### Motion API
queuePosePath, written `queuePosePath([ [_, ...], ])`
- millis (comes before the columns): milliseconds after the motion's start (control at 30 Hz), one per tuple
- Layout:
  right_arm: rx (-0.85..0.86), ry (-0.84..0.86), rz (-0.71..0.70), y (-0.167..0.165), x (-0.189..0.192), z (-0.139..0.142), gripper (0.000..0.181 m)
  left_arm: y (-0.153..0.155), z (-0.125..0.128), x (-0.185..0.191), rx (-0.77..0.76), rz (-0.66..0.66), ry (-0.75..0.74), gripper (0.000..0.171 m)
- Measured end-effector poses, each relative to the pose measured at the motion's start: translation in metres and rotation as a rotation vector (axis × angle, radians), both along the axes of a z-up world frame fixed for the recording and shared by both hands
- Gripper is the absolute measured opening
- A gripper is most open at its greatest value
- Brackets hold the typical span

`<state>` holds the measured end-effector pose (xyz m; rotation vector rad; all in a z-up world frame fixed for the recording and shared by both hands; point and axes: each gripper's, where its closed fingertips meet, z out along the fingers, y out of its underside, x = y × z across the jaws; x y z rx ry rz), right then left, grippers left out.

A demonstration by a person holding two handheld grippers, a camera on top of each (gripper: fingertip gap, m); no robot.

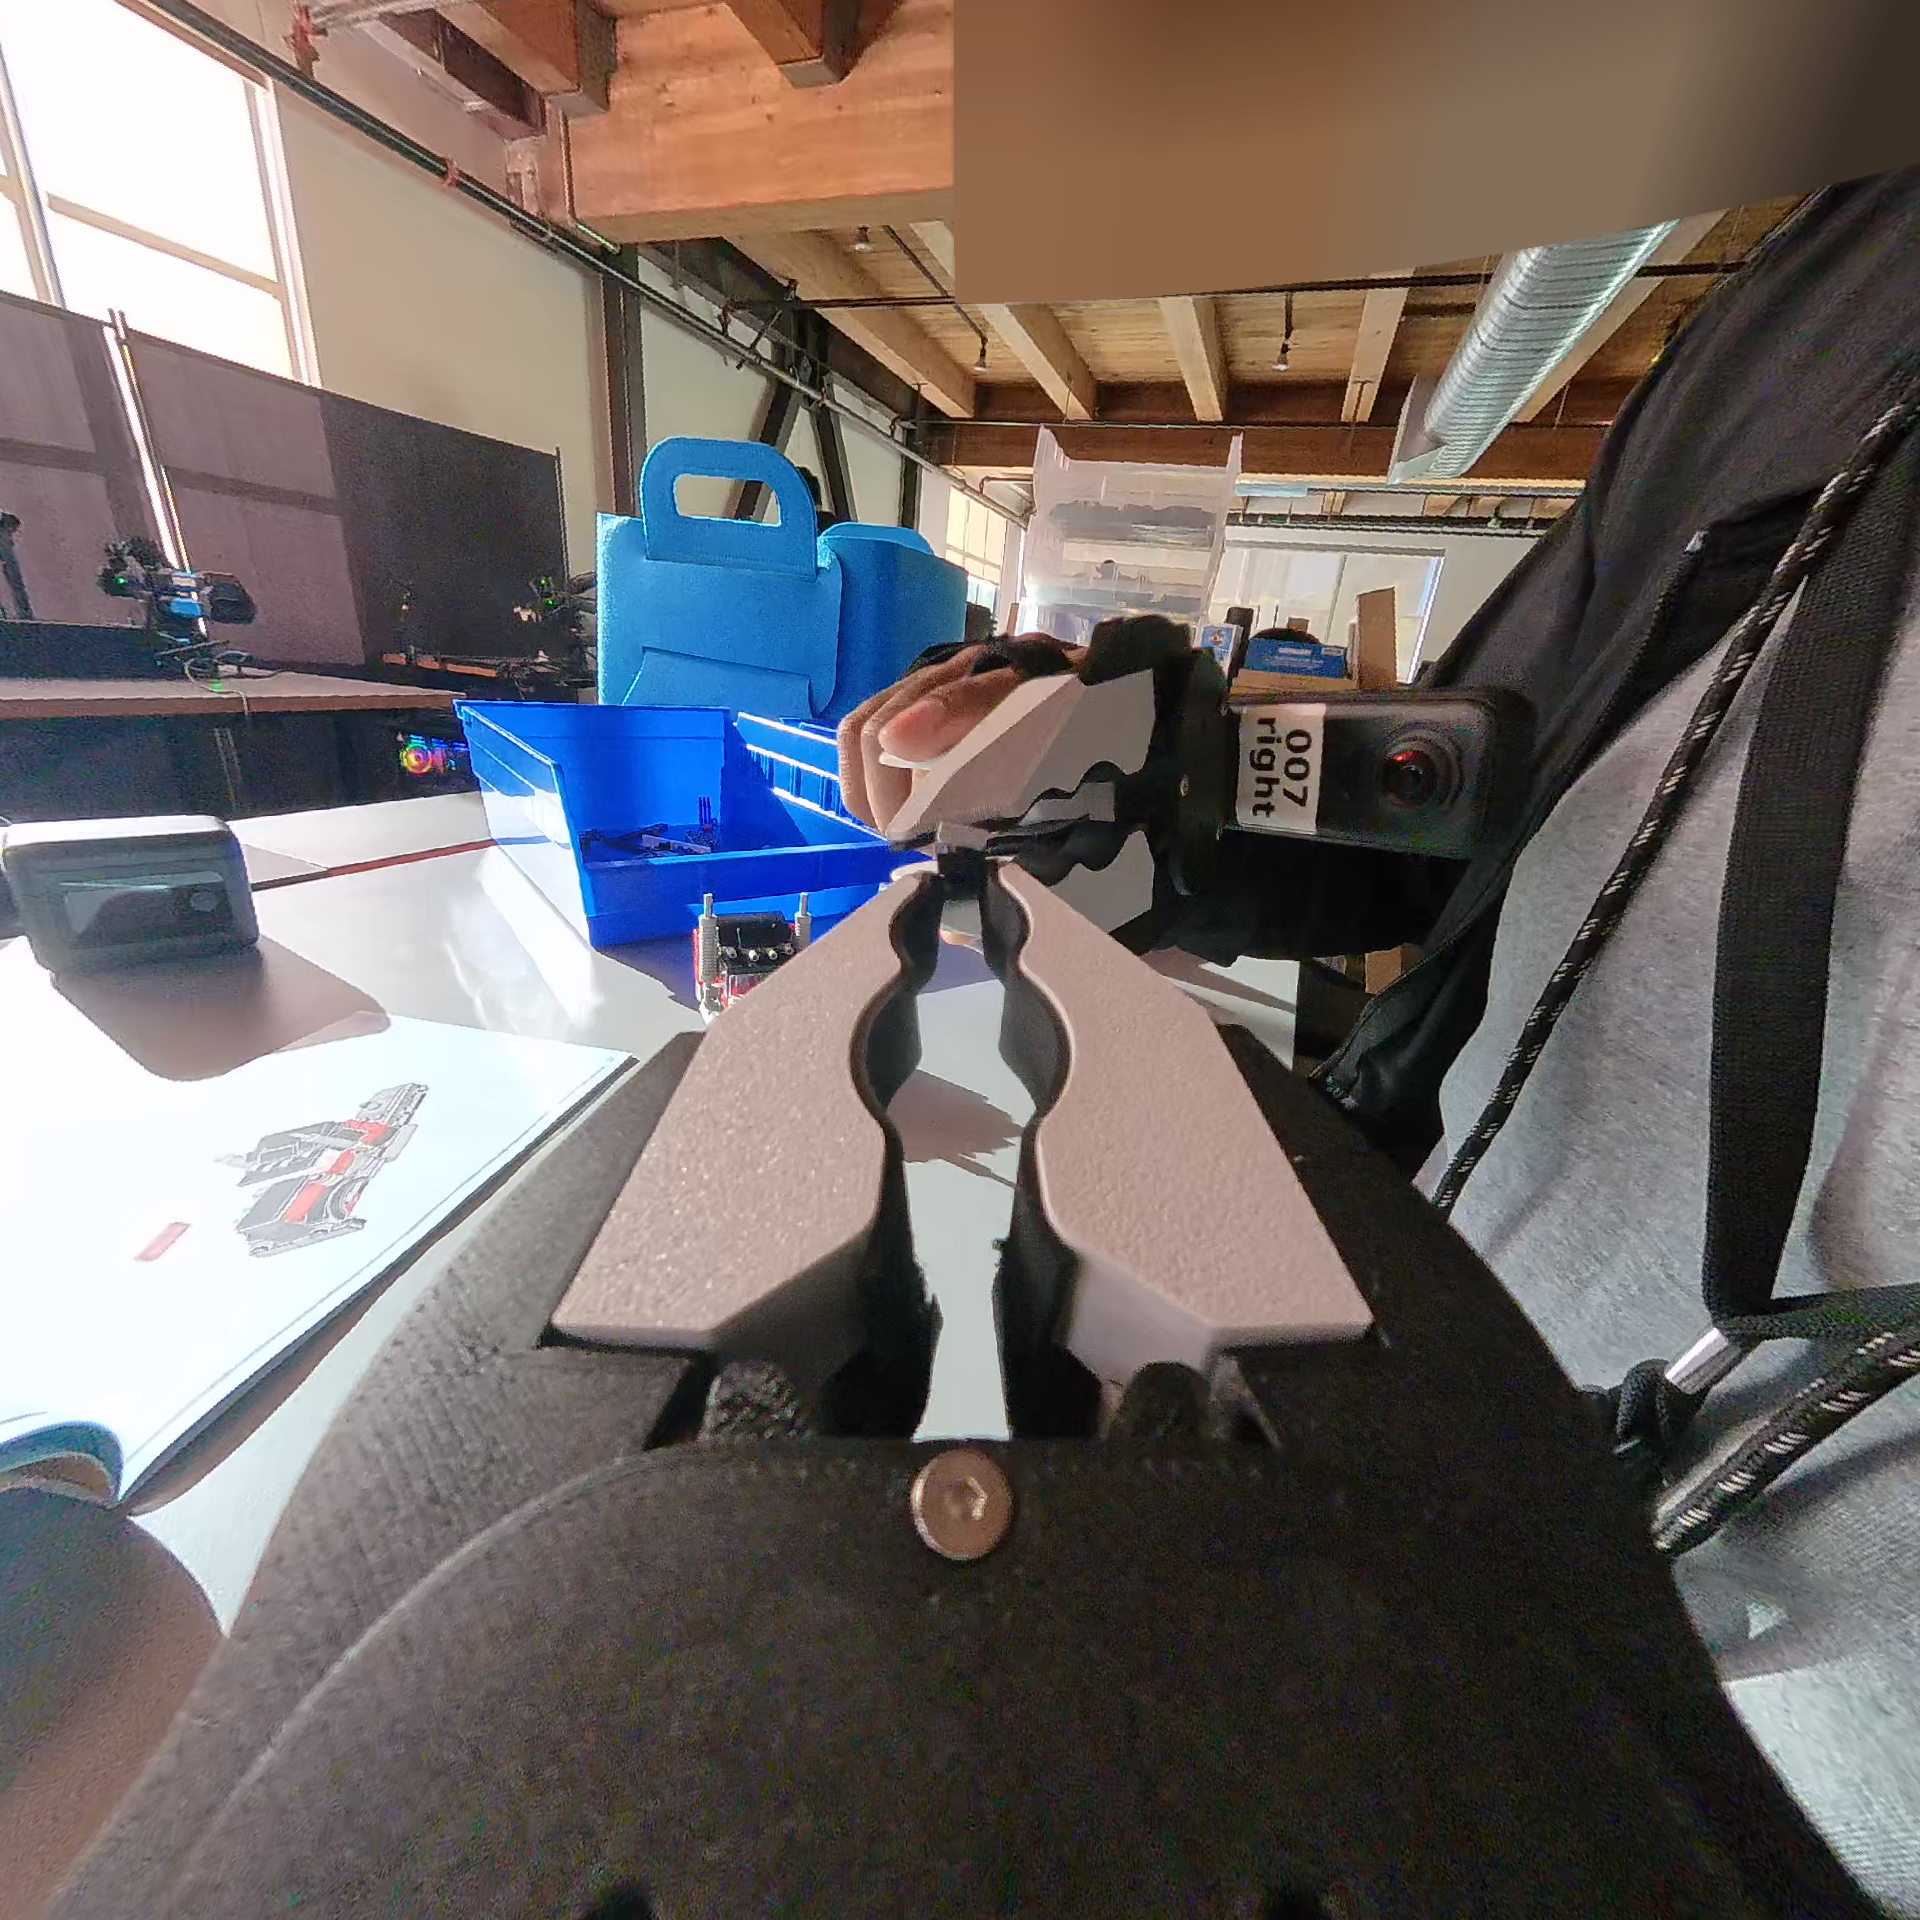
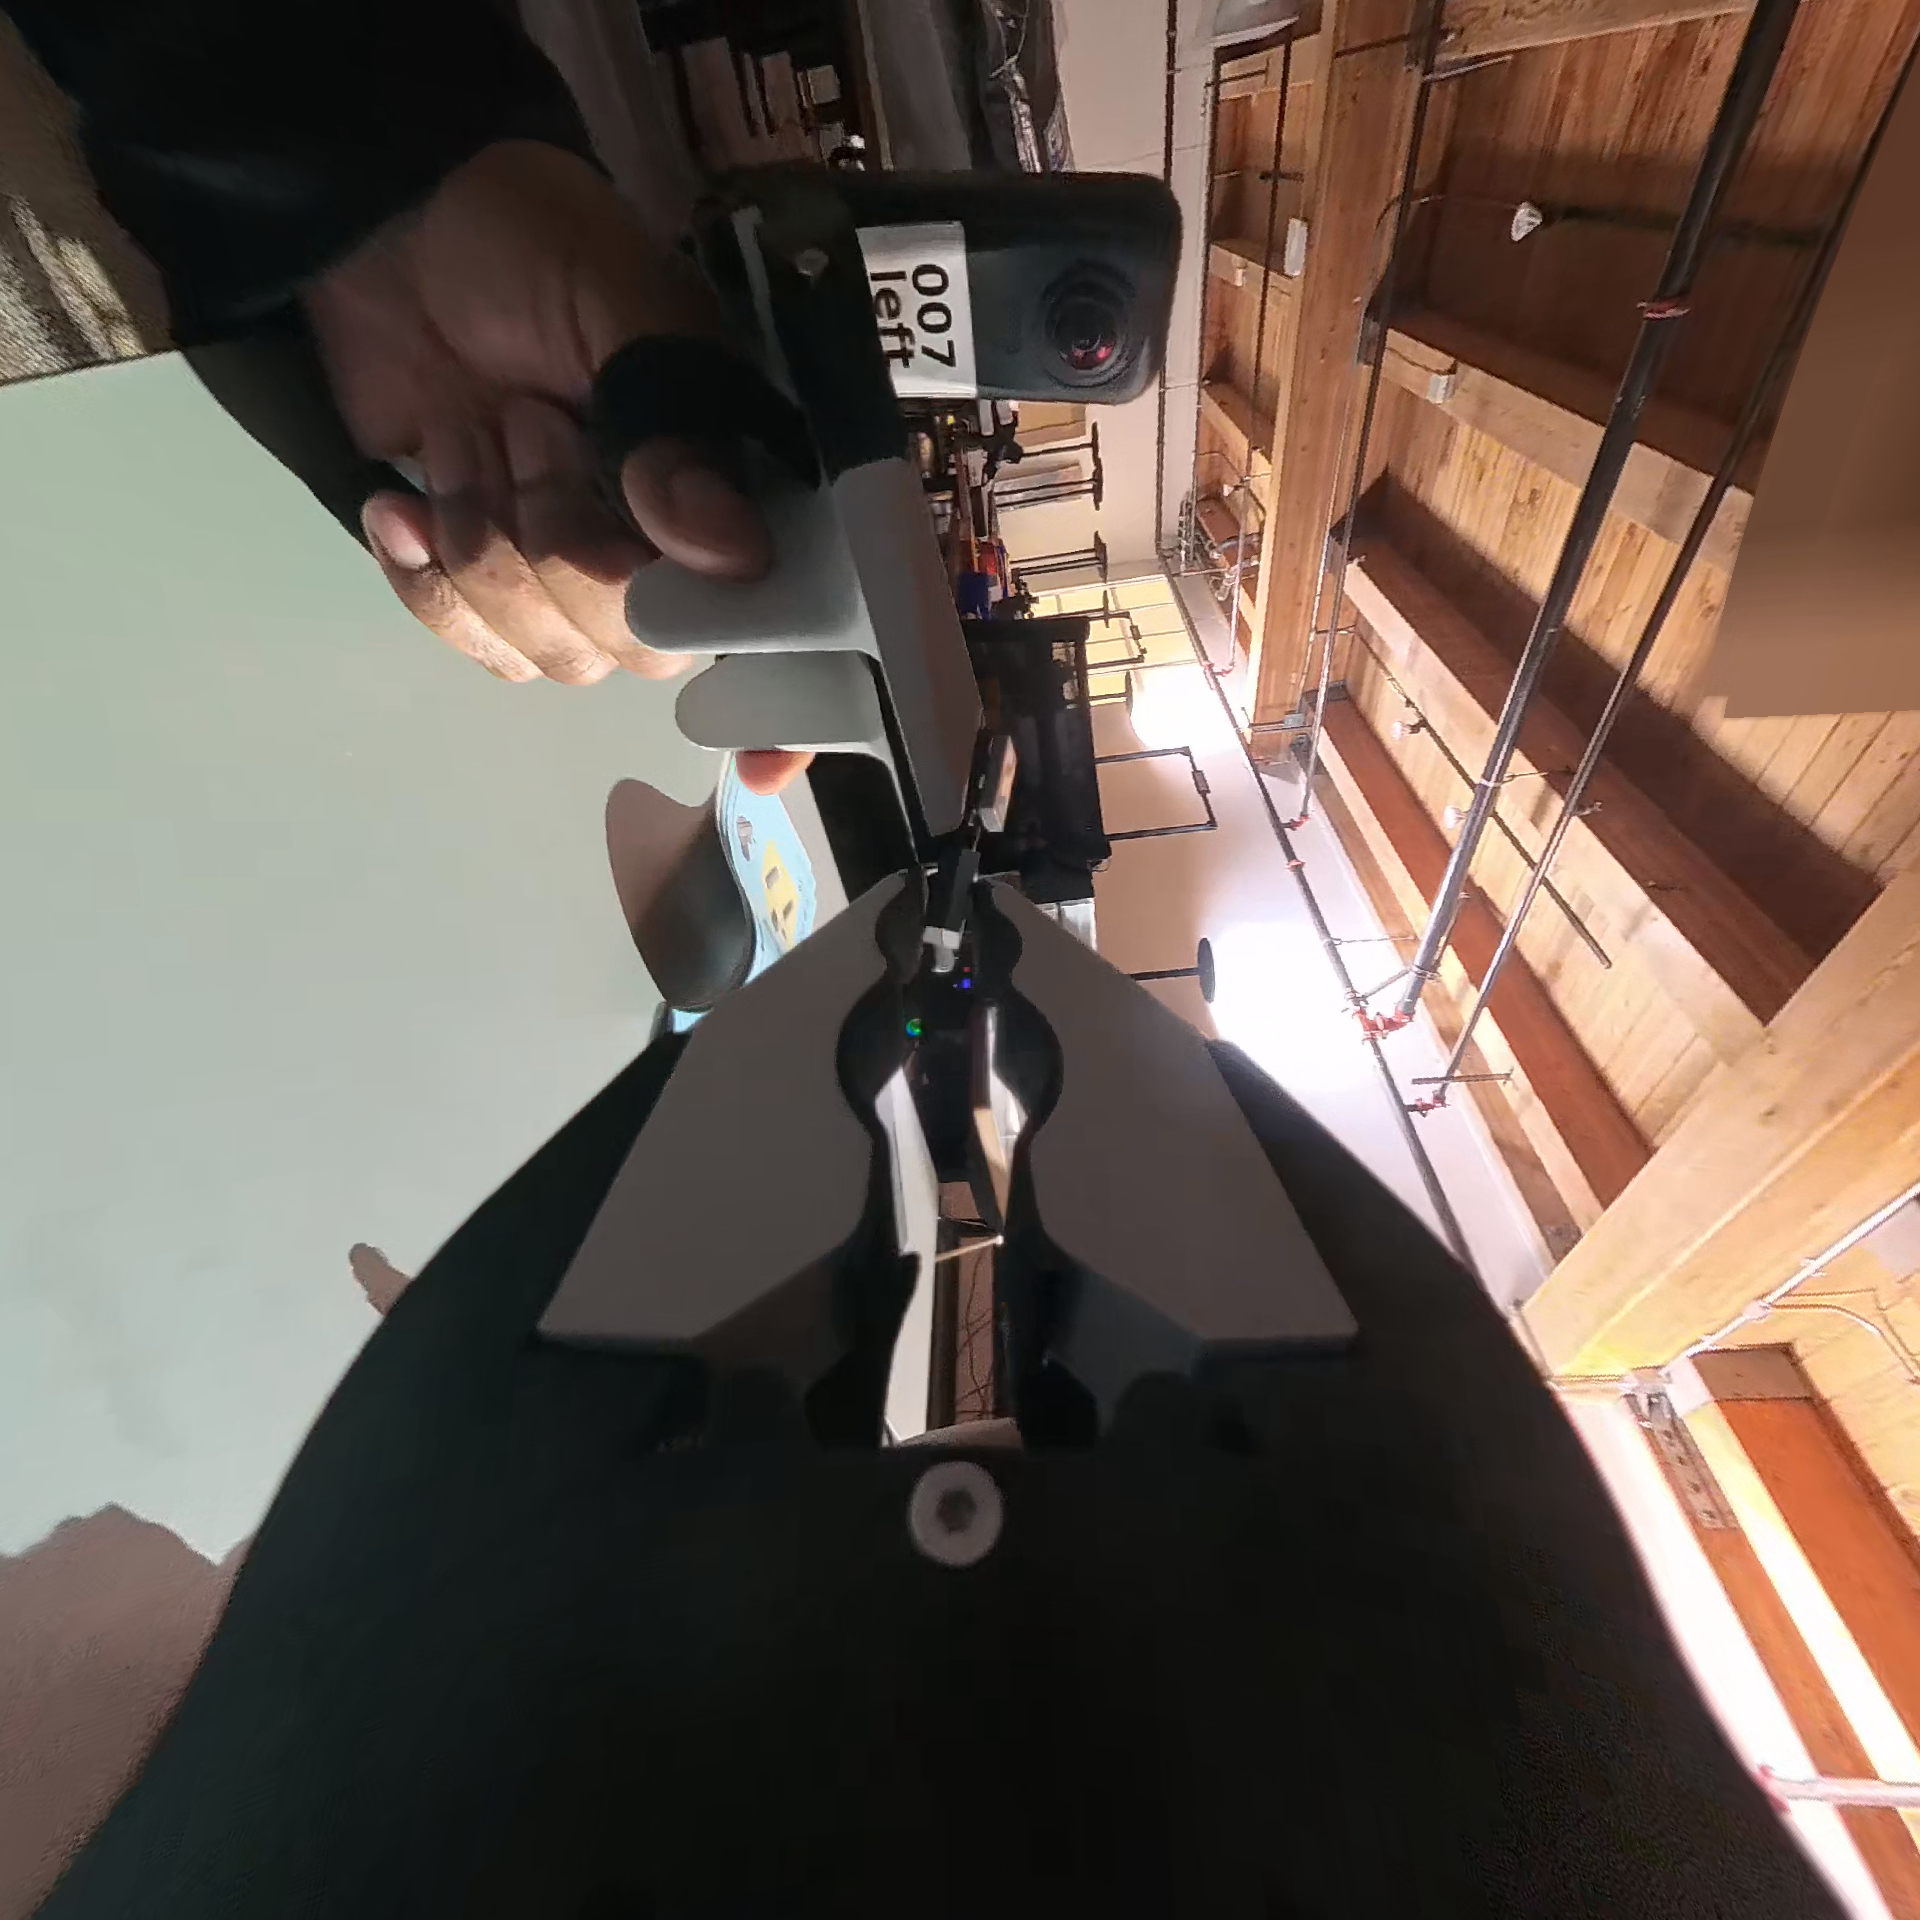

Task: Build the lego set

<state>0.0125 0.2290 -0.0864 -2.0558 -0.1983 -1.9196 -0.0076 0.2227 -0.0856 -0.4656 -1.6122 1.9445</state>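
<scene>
The white desk (image 1: 436,935) is carrying everything, with an open instruction booklet (image 1: 312,1174) lying on its left part and a dark box-shaped device (image 1: 130,894) sitting behind the booklet. A blue bin (image 1: 623,790) is standing farther back, holding a few loose lego pieces (image 1: 665,836), and a blue felt bag (image 1: 727,613) is standing behind the bin. A partly built red and black lego model (image 1: 743,951) is sitting on the desk just in front of the bin, near the left hand-held gripper's tip.

The left hand-held gripper (image 1: 961,894) is reaching forward above the desk, its fingers drawn narrow and pinching a small dark lego piece (image 1: 961,883) at the tips. The right hand-held gripper (image 1: 977,831) is coming in from the right side in the left wrist view, gripped by a person's hand (image 1: 914,738), and its tips are meeting the same small piece from above.

In the right wrist view, the right hand-held gripper (image 2: 951,914) is also closing narrowly on the dark lego piece (image 2: 951,899), a slim black and grey part, while the left hand-held gripper (image 2: 940,842), gripped by another hand (image 2: 520,478), is touching it from the far side. The piece is being held in the air between both tools.
</scene>
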Motion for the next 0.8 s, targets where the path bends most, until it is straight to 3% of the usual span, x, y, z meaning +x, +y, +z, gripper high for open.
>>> queuePosePath([
  [367, -0.028, -0.025, -0.031, -0.01, -0.002, -0.001, 0.008, -0.007, -0.001, -0.006, 0.058, -0.017, 0.017, 0.017],
  [467, -0.03, -0.027, -0.036, -0.015, -0.003, -0.001, 0.007, -0.012, -0.003, -0.001, 0.143, -0.02, 0.089, 0.038],
  [633, -0.019, -0.015, -0.057, -0.026, -0.003, -0.008, 0.007, -0.024, -0.012, 0.011, 0.315, -0.03, 0.309, 0.04],
  [667, -0.017, -0.004, -0.073, -0.03, -0.002, -0.013, 0.007, -0.029, -0.019, 0.018, 0.345, 0.017, 0.319, 0.041],
  [733, 0.007, 0.018, -0.118, -0.043, -0.001, -0.023, 0.007, -0.043, -0.032, 0.055, 0.366, 0.278, 0.376, 0.04],
  [800, 0.057, 0.026, -0.172, -0.055, -0.003, -0.03, 0.007, -0.038, -0.016, 0.095, 0.191, 0.573, 0.52, 0.038],
])
